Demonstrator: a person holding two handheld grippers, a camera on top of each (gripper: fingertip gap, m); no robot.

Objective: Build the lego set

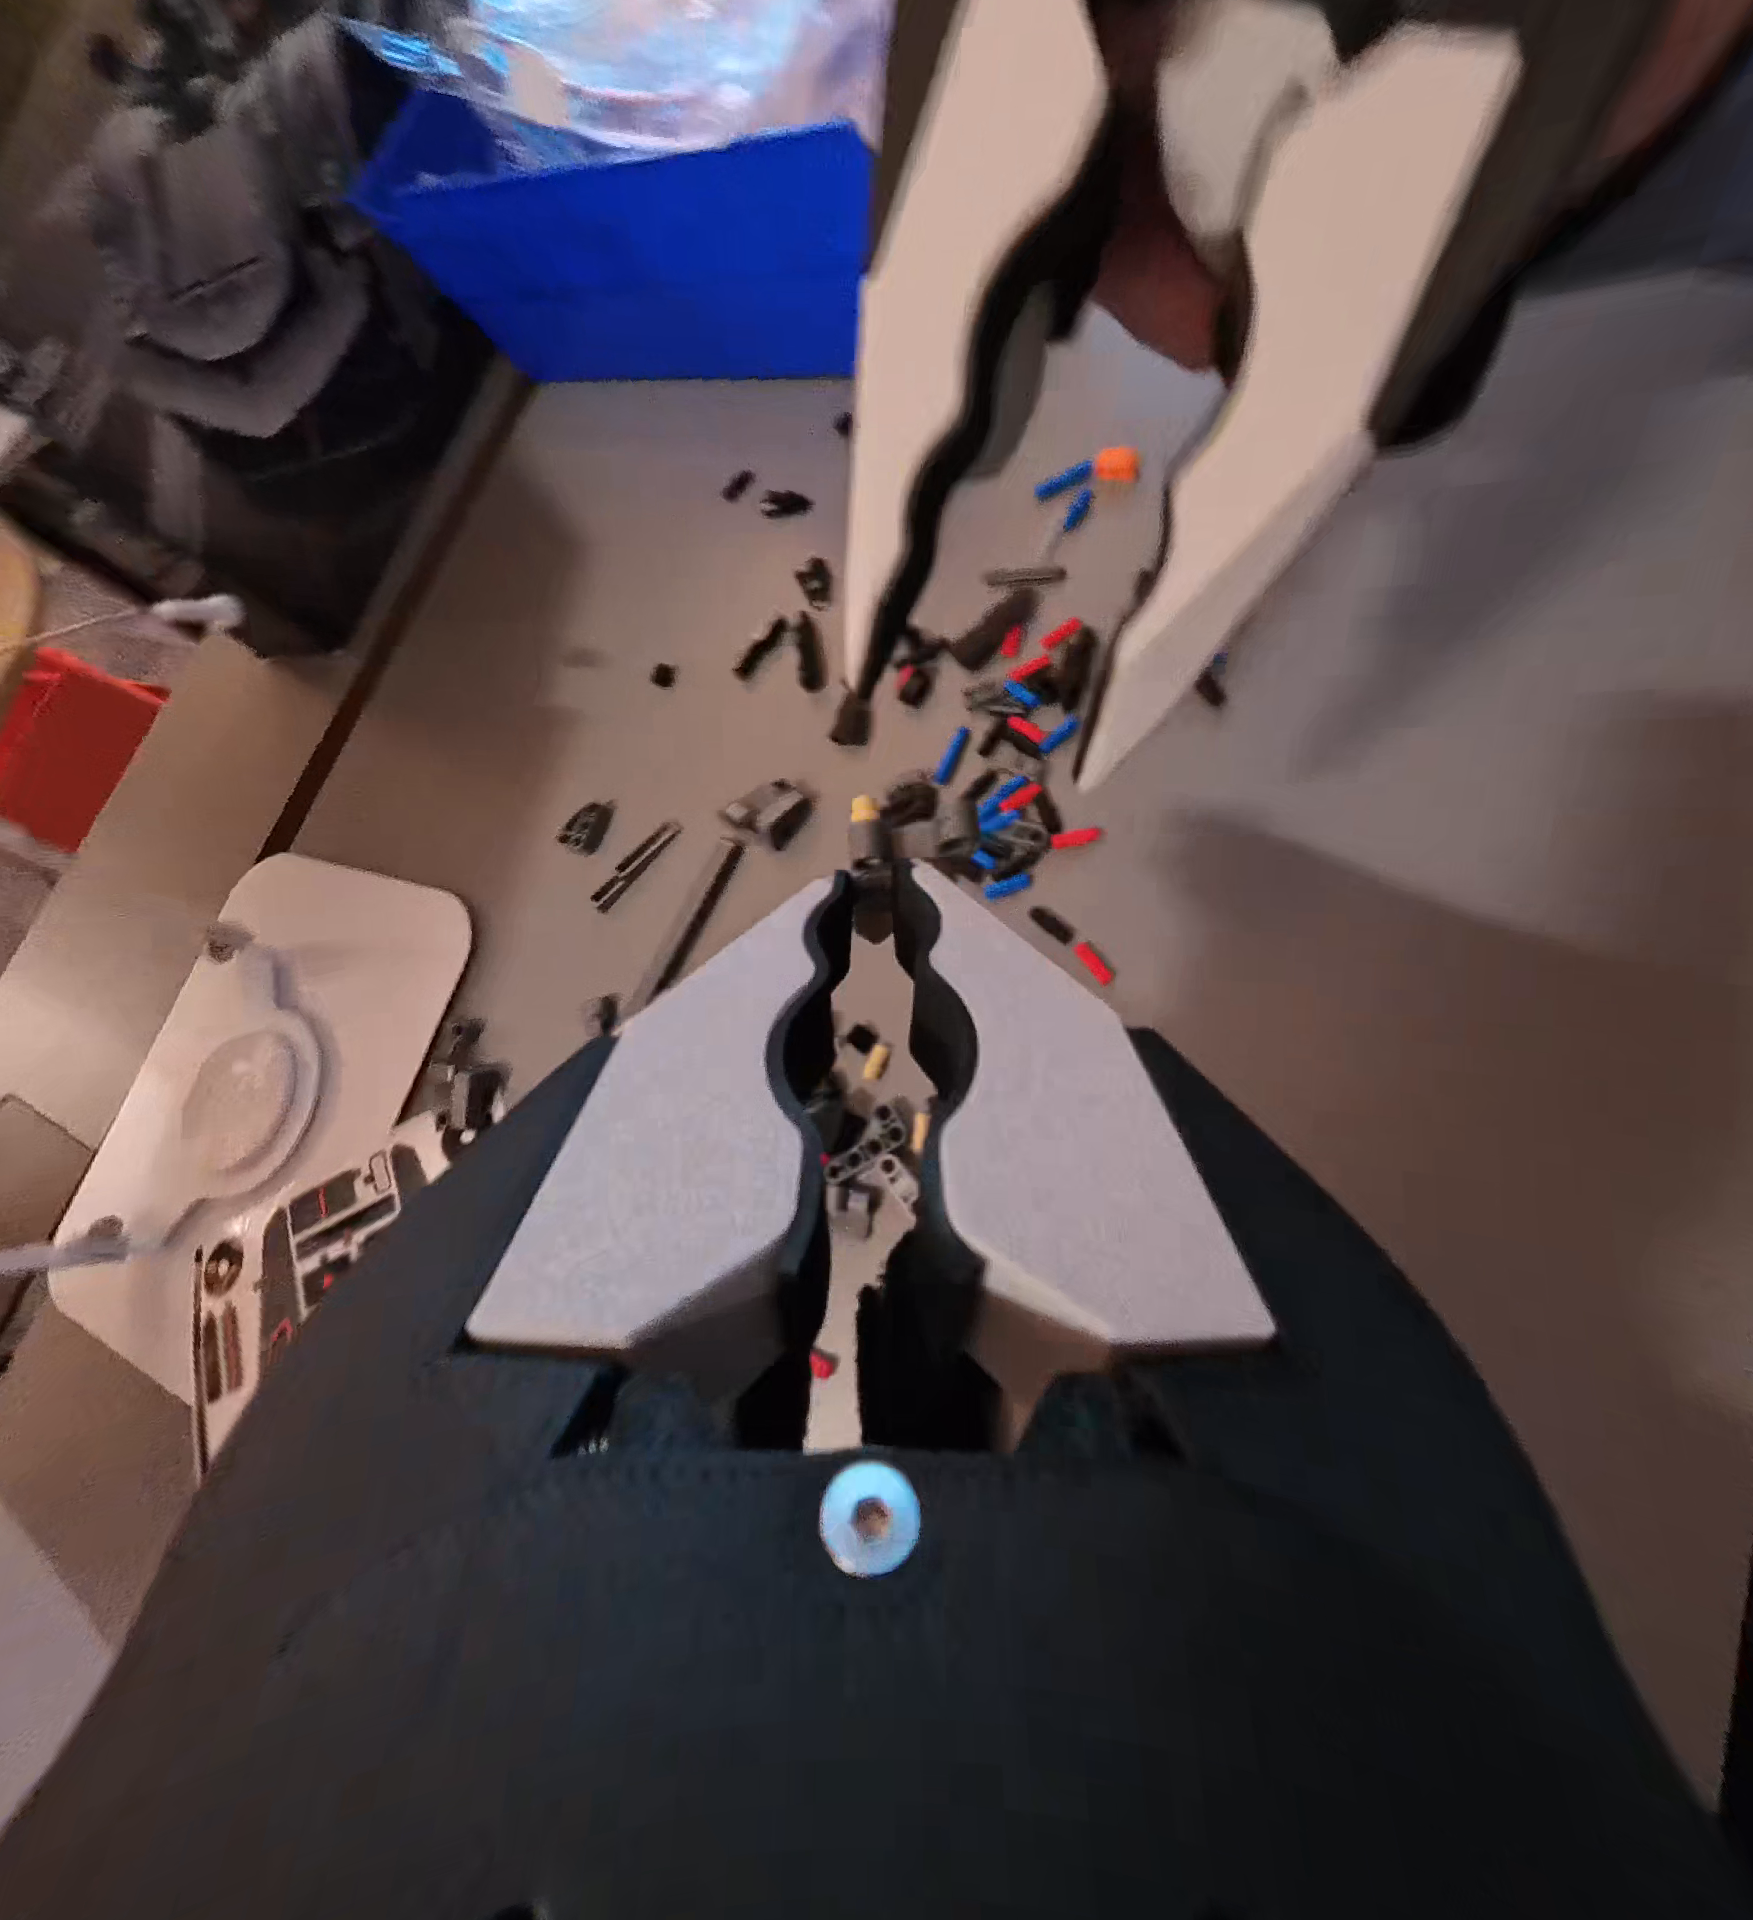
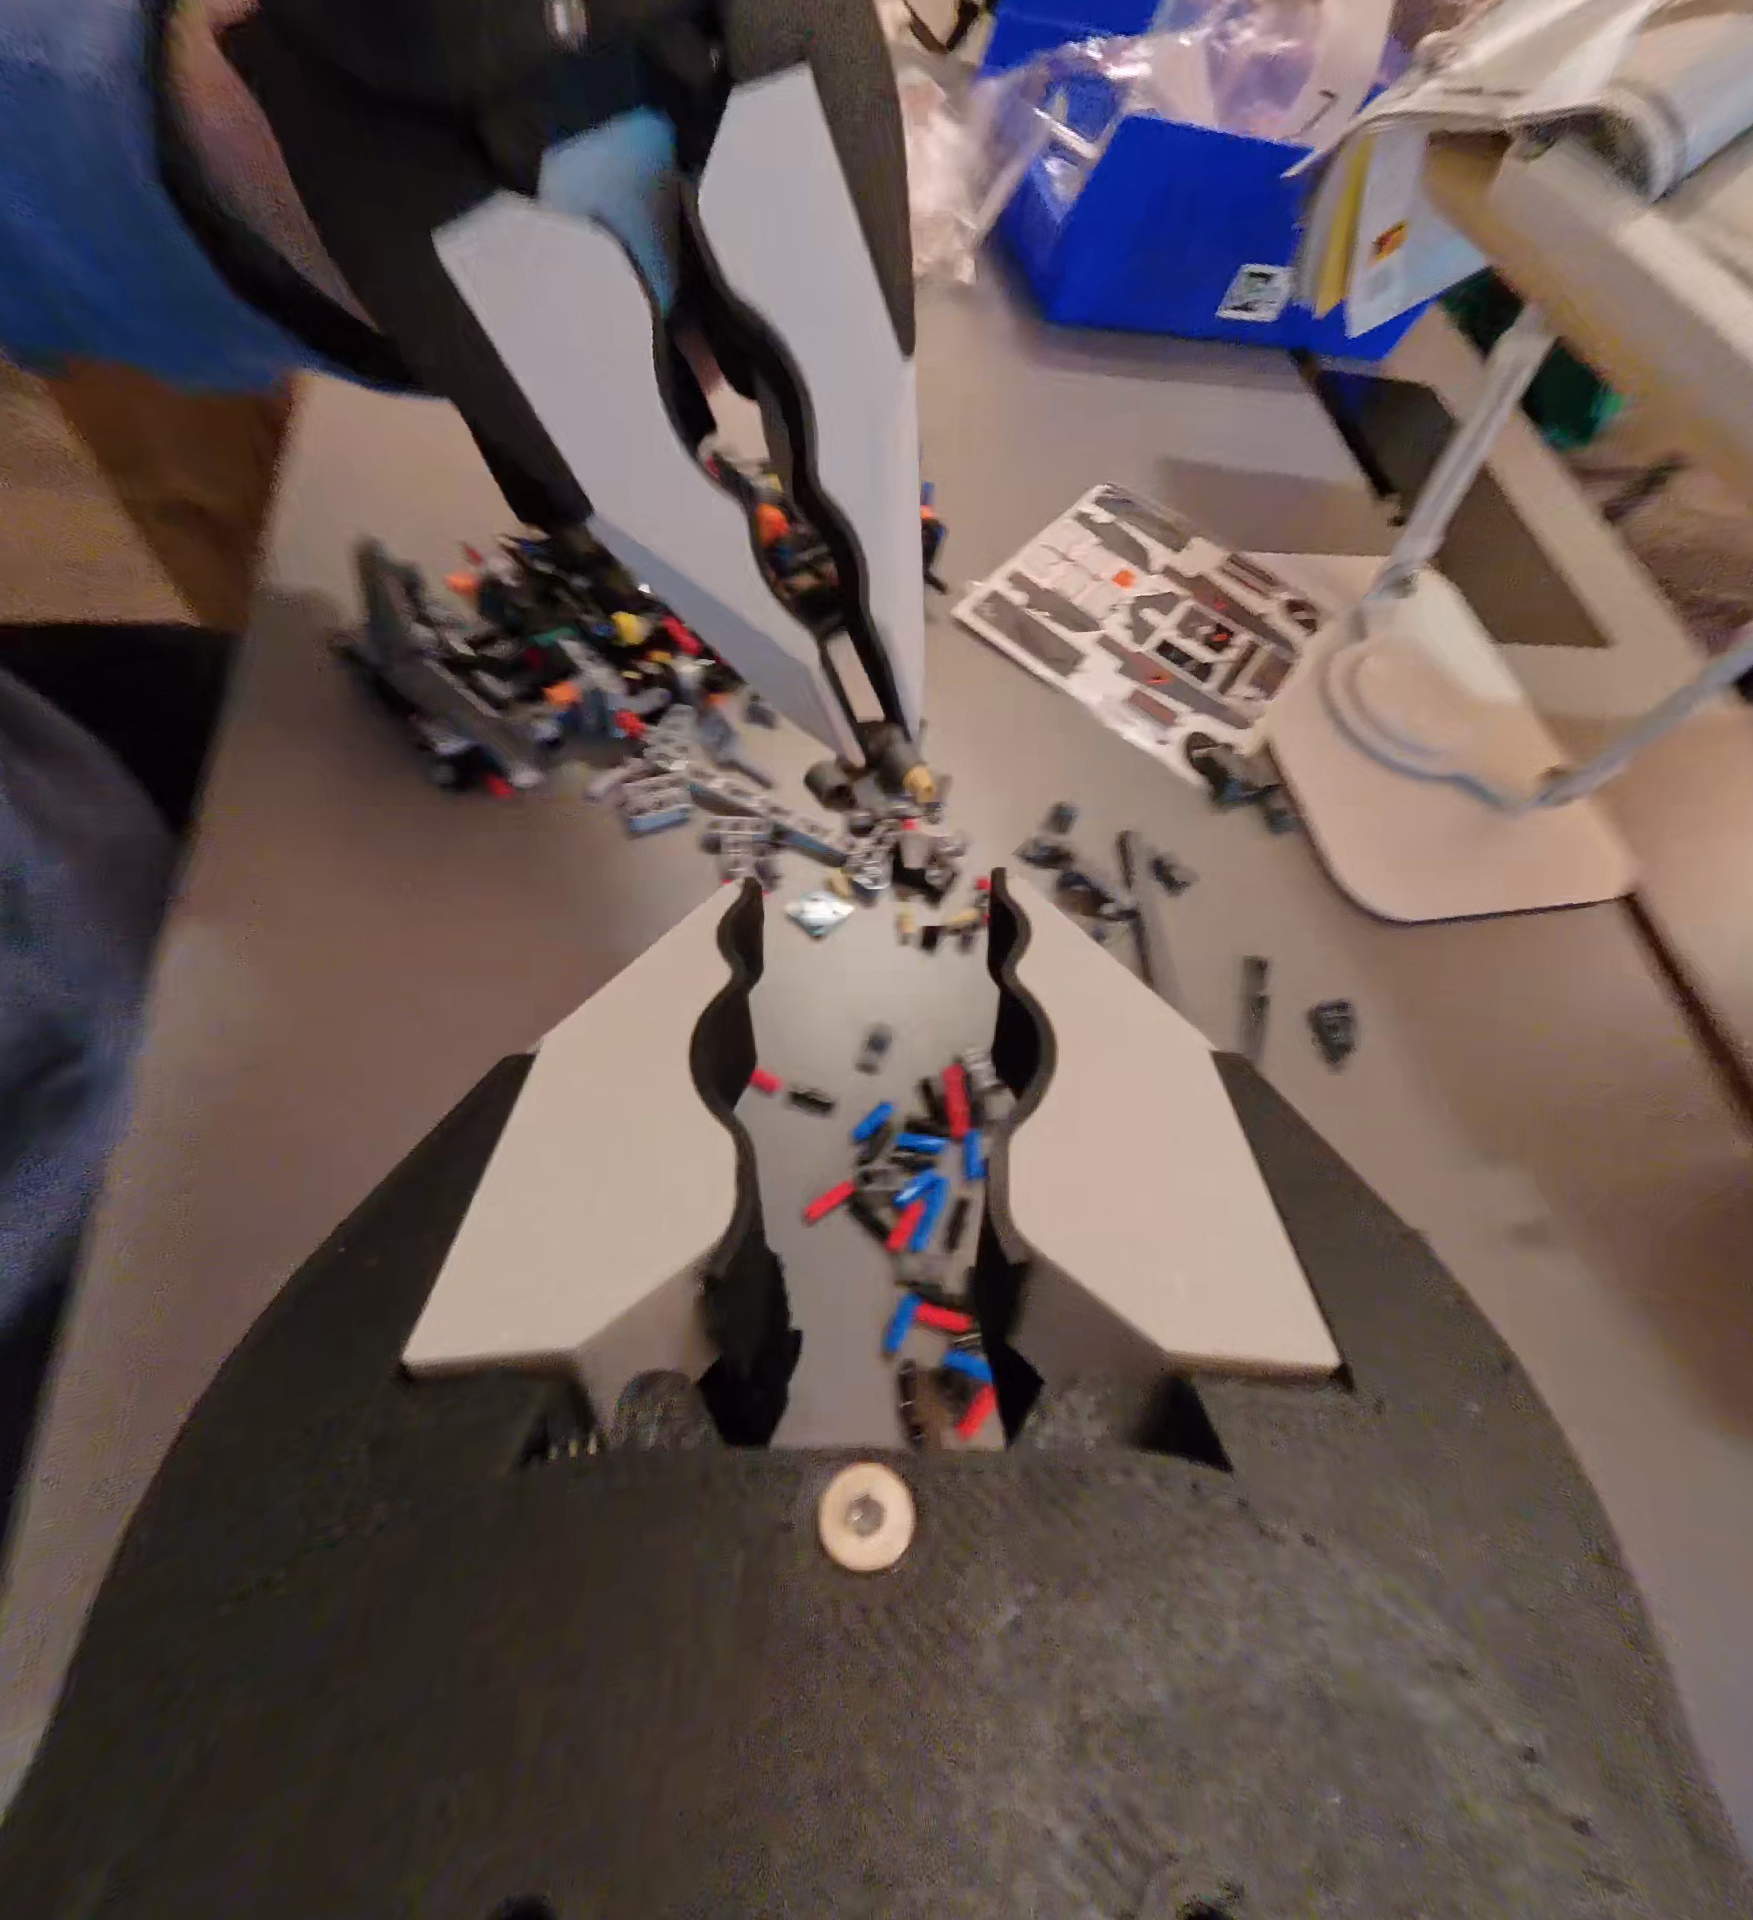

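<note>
My left gripper (image 1: 877,883) is shut on a small black connector with a tan pin (image 1: 867,836) and holds it just above the grey table (image 1: 1423,987). In the right wrist view the left gripper (image 2: 887,738) comes down from the top with the same piece (image 2: 882,774) at its tips. My right gripper (image 2: 872,894) is open and empty, hovering over a scatter of blue, red and black pins (image 2: 913,1195). In the left wrist view the right gripper (image 1: 976,748) hangs open above those pins (image 1: 1007,790).
A pile of mixed lego parts (image 2: 539,644) lies far left. A sticker sheet (image 2: 1142,623) and a white lamp base (image 2: 1423,810) sit on the right. A blue bin (image 2: 1163,218) with plastic bags stands at the back. An orange piece (image 1: 1116,464) lies apart. The tips of both grippers are at nearly the same place. It is some 20 centimetres from my right tips to the orange piece (image 1: 1116,464).
</note>
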